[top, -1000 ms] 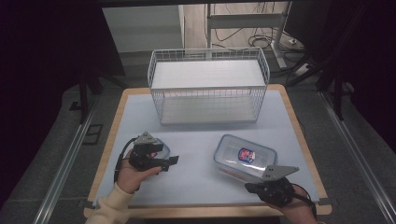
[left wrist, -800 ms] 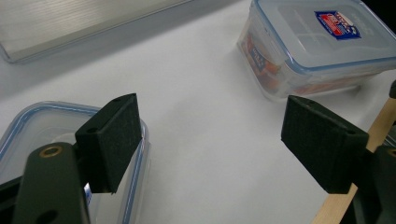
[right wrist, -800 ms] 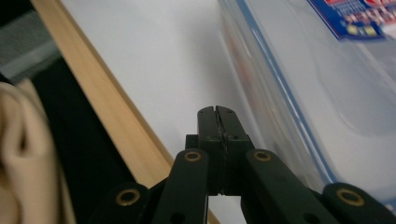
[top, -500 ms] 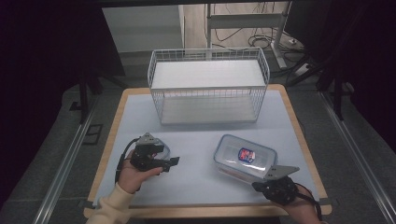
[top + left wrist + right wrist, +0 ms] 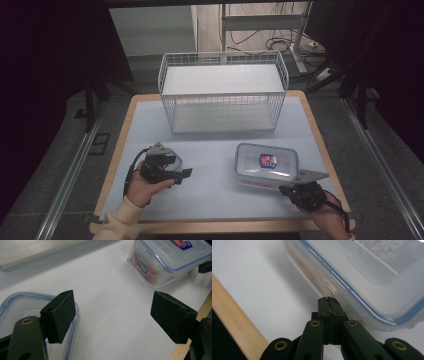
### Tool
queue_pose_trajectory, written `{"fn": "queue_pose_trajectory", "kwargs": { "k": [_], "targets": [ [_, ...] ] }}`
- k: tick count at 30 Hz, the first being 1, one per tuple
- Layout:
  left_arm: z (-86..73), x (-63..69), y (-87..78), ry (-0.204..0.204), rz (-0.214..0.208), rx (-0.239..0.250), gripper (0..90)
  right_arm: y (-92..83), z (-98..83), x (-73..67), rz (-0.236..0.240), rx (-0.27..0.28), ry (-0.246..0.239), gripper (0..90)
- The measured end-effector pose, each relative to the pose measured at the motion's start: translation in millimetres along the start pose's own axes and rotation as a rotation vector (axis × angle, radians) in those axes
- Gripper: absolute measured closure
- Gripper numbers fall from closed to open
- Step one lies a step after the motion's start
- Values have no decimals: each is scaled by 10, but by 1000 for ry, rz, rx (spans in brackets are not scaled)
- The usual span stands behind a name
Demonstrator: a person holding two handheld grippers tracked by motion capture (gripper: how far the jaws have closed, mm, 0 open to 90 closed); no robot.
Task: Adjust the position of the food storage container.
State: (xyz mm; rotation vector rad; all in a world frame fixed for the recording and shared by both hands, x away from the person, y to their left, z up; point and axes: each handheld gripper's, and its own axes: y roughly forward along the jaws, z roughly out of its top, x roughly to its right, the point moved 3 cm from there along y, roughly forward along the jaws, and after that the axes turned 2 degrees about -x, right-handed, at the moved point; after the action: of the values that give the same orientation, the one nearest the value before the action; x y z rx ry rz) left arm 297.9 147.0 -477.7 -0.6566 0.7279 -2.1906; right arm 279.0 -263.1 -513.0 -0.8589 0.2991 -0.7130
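A clear plastic container (image 5: 267, 162) with a blue-rimmed lid and a red-and-blue label sits at the front right of the white mat; orange contents show through its wall (image 5: 150, 267). My right gripper (image 5: 286, 189) lies low at its near right corner. Its jaws are shut on each other with nothing between them, tips (image 5: 328, 300) just beside the container's side (image 5: 362, 277), under the lid rim. My left gripper (image 5: 181, 166) is held at the front left, open wide (image 5: 113, 315). A second clear blue-rimmed container (image 5: 22, 305) lies beneath its left jaw.
A white wire basket (image 5: 222, 107) stands at the back centre of the table. The table's wooden edge (image 5: 312, 120) frames the mat, and it also runs close to my right gripper (image 5: 234, 315). Dark floor and rails lie on both sides.
The right gripper has slid a little to the right and lower along the container's near side, jaws still shut. The left hand and gripper have stayed put.
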Motion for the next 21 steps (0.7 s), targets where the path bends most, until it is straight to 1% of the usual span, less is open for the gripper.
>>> {"fn": "queue_pose_trajectory", "kwargs": {
  "k": [4, 5, 6, 7, 9, 12, 13, 15, 16, 17, 18, 21],
  "targets": [
    [-2, 3, 15, 3, 2, -4, 198, 0, 5, 115, -22, 10, 29, 895],
    [-2, 3, 15, 3, 2, -4, 199, 0, 5, 115, -22, 10, 29, 895],
    [-2, 5, 20, 3, 0, -5, 198, 7, 2, 163, -27, 18, 40, 895],
    [-3, 6, 26, 2, 0, -6, 198, 7, 2, 163, -27, 18, 40, 895],
    [-7, 8, 36, 3, 1, -11, 198, 7, -5, 196, -44, 30, 47, 895],
    [-9, 8, 37, 2, 2, -11, 198, -6, -12, 194, -44, 26, 52, 895],
    [-9, 8, 37, 2, 2, -11, 198, -22, -12, 175, -34, 27, 50, 895],
    [0, 6, 26, -2, 1, -6, 198, -89, 16, 119, -7, 52, 44, 894],
    [0, 6, 26, -2, 1, -6, 198, -89, 16, 119, -7, 52, 44, 894],
    [4, 3, 20, -2, 2, -4, 198, -201, 95, 95, -12, 87, 32, 895],
    [9, 2, 17, -5, 2, -2, 198, -257, 148, 103, -18, 105, 33, 895],
    [18, 4, 16, -4, 4, 1, 198, -372, 320, 196, -60, 129, 44, 895]
  ]
}}
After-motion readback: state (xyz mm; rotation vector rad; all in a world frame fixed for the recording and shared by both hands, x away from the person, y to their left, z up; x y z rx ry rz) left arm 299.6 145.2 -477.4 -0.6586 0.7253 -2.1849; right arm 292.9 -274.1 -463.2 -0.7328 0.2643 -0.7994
